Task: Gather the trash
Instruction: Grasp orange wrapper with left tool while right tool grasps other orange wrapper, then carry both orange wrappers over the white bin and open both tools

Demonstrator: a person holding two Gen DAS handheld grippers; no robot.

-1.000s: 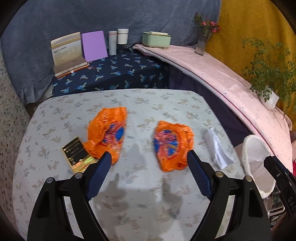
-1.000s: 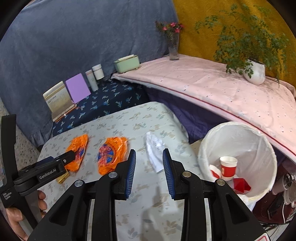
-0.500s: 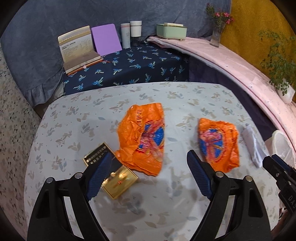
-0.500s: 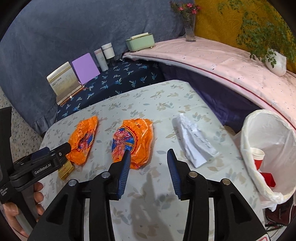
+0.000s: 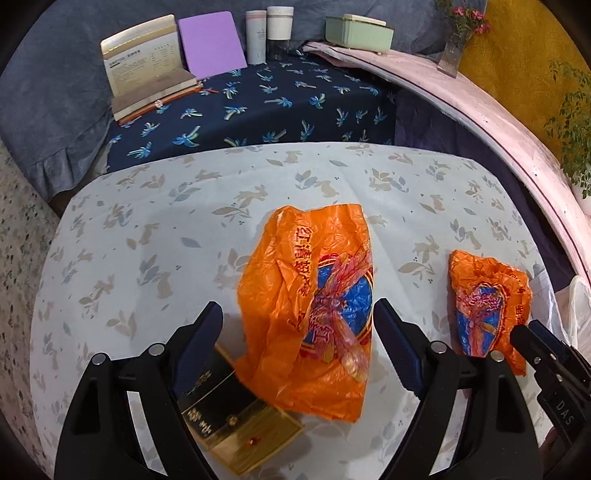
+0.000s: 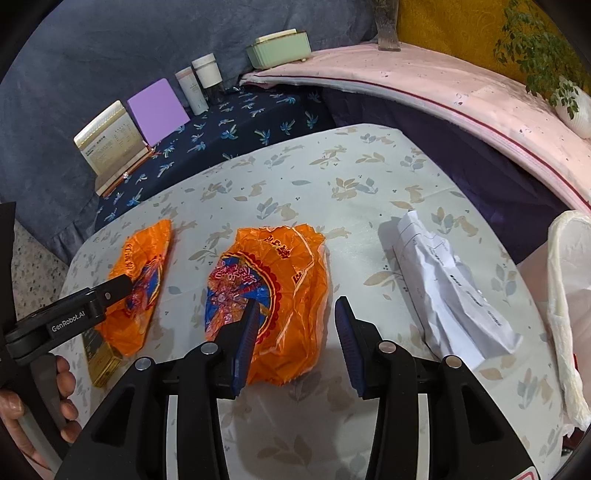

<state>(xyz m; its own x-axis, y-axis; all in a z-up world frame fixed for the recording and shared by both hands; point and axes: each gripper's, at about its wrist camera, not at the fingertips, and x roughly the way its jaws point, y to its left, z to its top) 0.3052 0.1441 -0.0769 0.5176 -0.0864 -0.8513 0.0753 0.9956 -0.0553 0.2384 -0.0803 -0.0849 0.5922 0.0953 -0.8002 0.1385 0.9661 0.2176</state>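
Two crumpled orange plastic wrappers lie on the floral tablecloth [image 5: 177, 221]. The larger left wrapper [image 5: 314, 295] sits between the wide-open fingers of my left gripper [image 5: 297, 308], which hovers just above it without touching it. A gold and black box [image 5: 236, 421] pokes out from under the wrapper's near corner. In the right wrist view, my right gripper [image 6: 298, 304] stands open over the near edge of the right orange wrapper [image 6: 273, 277], its pads not pressing on it. A crumpled white paper [image 6: 450, 291] lies to the right of that wrapper.
A bin with a white liner [image 6: 565, 295] stands off the table's right edge. Behind the table, a dark blue cloth carries an open book [image 5: 147, 70], a purple card [image 5: 210, 44], two canisters [image 5: 269, 29] and a green box [image 5: 358, 31]. A hand [image 6: 22, 402] holds the left gripper.
Both grippers have dropped and moved in over the orange wrappers, which now sit between their fingers. The right jaws have spread wider. The bin has slid to the right edge of view.
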